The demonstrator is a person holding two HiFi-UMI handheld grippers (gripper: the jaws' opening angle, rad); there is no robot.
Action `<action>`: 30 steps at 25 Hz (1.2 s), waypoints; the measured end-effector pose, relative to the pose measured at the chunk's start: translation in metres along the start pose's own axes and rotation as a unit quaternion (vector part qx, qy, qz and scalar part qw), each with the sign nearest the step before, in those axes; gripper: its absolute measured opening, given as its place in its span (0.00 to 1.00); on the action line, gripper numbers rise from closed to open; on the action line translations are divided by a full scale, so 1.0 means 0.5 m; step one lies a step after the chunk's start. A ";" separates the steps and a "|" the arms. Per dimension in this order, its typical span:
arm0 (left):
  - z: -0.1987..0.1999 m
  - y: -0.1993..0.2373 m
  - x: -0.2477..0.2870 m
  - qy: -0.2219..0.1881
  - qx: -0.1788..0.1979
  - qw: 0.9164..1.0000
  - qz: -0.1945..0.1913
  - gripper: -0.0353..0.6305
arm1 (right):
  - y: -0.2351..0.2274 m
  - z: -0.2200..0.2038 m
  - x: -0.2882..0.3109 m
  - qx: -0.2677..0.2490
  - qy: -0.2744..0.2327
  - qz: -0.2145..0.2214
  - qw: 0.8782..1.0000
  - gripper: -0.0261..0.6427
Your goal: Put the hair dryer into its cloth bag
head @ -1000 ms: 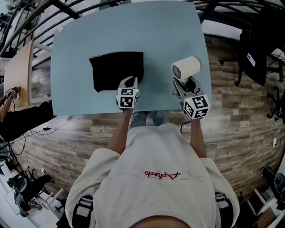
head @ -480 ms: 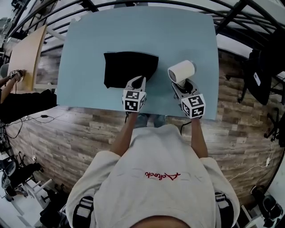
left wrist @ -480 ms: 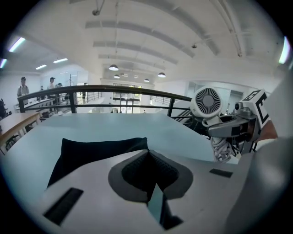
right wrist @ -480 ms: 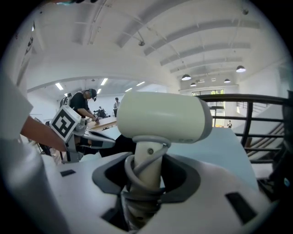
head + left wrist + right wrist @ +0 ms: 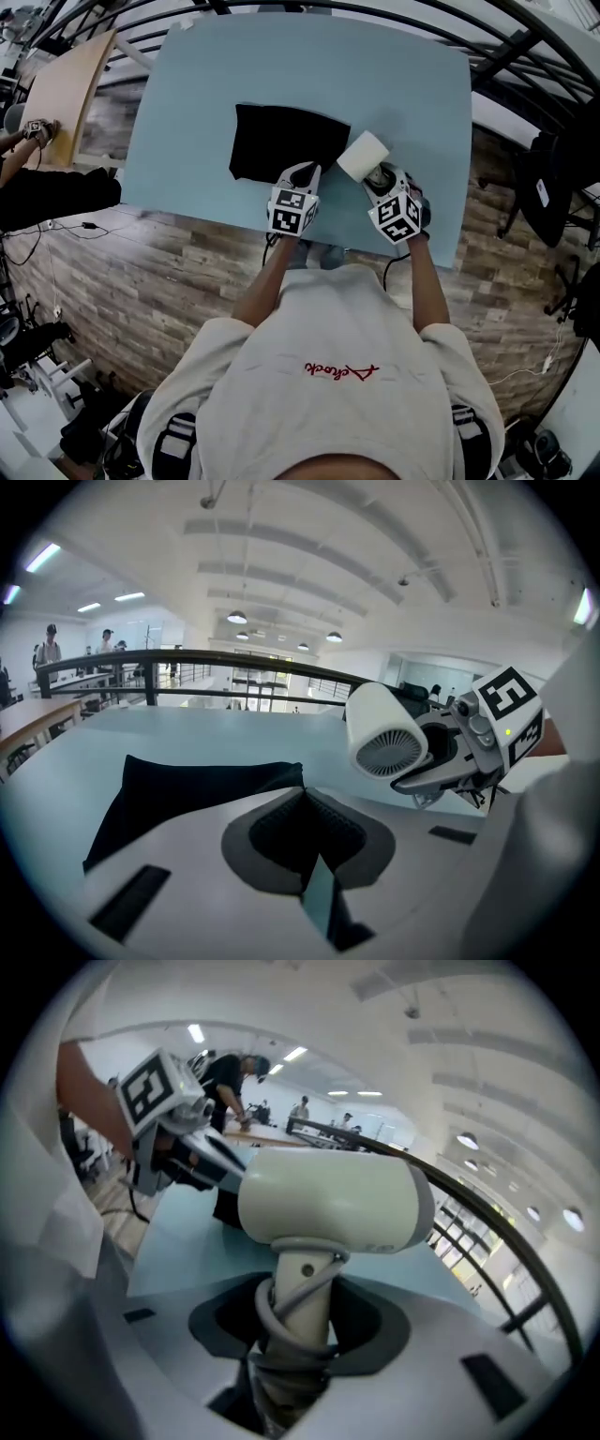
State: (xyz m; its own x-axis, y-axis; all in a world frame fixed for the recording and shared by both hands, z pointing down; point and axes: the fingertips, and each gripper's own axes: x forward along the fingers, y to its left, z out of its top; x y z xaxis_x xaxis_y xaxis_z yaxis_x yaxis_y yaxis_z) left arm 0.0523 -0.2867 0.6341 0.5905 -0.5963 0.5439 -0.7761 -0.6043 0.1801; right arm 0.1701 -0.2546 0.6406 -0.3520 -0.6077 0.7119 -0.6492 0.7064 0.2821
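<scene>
Red script [image 5: 340, 368] on shirt [image 5: 281, 412], unreadable; no legible text

Premises: open-plan lab/workshop hall. Evidence: blue work table [image 5: 309, 84]; plank floor [image 5: 141, 281]; office chair [image 5: 561, 173] at right; black railing [image 5: 187, 656] far side; pendant lamps [image 5: 236, 617] overhead; ppl [image 5: 49, 645] at benches far left.
</scene>
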 end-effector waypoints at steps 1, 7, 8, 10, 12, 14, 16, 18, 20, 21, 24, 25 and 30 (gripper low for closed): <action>-0.002 0.000 0.000 0.000 -0.001 1.000 0.000 0.07 | 0.005 -0.004 0.009 -0.038 0.016 0.004 0.999 0.33; -0.007 0.005 0.000 0.001 -0.005 1.000 -0.002 0.07 | 0.037 -0.018 0.062 -0.180 0.068 0.049 0.980 0.33; -0.007 0.005 0.000 0.001 -0.005 1.000 -0.002 0.07 | 0.043 -0.021 0.069 -0.186 0.072 0.059 0.978 0.33; -0.006 0.004 0.001 0.000 -0.005 1.000 -0.004 0.07 | 0.055 -0.029 0.079 -0.190 0.080 0.079 0.975 0.33; -0.004 0.000 0.001 -0.002 -0.005 1.000 -0.005 0.07 | 0.067 -0.040 0.087 -0.190 0.089 0.097 0.973 0.33; -0.003 -0.003 0.001 -0.004 -0.004 1.000 -0.008 0.07 | 0.080 -0.051 0.096 -0.189 0.099 0.116 0.970 0.33; -0.004 -0.003 0.002 -0.006 -0.003 1.000 -0.011 0.07 | 0.094 -0.060 0.104 -0.190 0.108 0.136 0.966 0.33; -0.006 -0.003 0.002 -0.006 -0.003 1.000 -0.012 0.07 | 0.107 -0.066 0.109 -0.193 0.115 0.156 0.962 0.33; -0.006 -0.006 0.002 -0.005 -0.001 1.000 -0.013 0.07 | 0.118 -0.074 0.108 -0.199 0.125 0.180 0.955 0.33; -0.005 -0.006 0.001 -0.006 -0.001 1.000 -0.013 0.07 | 0.123 -0.078 0.107 -0.205 0.131 0.193 0.951 0.33; -0.003 -0.004 0.001 -0.008 0.001 1.000 -0.014 0.07 | 0.134 -0.089 0.106 -0.232 0.148 0.228 0.934 0.33; -0.003 -0.005 0.002 -0.008 0.003 1.000 -0.015 0.07 | 0.139 -0.092 0.106 -0.238 0.152 0.239 0.929 0.33; -0.012 -0.017 0.002 0.000 0.015 1.000 -0.024 0.07 | 0.126 -0.086 0.118 -0.228 0.153 0.248 0.929 0.33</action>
State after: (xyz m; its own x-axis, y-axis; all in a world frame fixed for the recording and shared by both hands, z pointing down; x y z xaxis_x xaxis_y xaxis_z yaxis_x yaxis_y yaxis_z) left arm 0.0579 -0.2788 0.6381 0.6274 -0.5657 0.5351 -0.7392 -0.6487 0.1809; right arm 0.1373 -0.2304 0.7283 -0.2784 -0.0845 0.9567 -0.0803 0.9947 0.0645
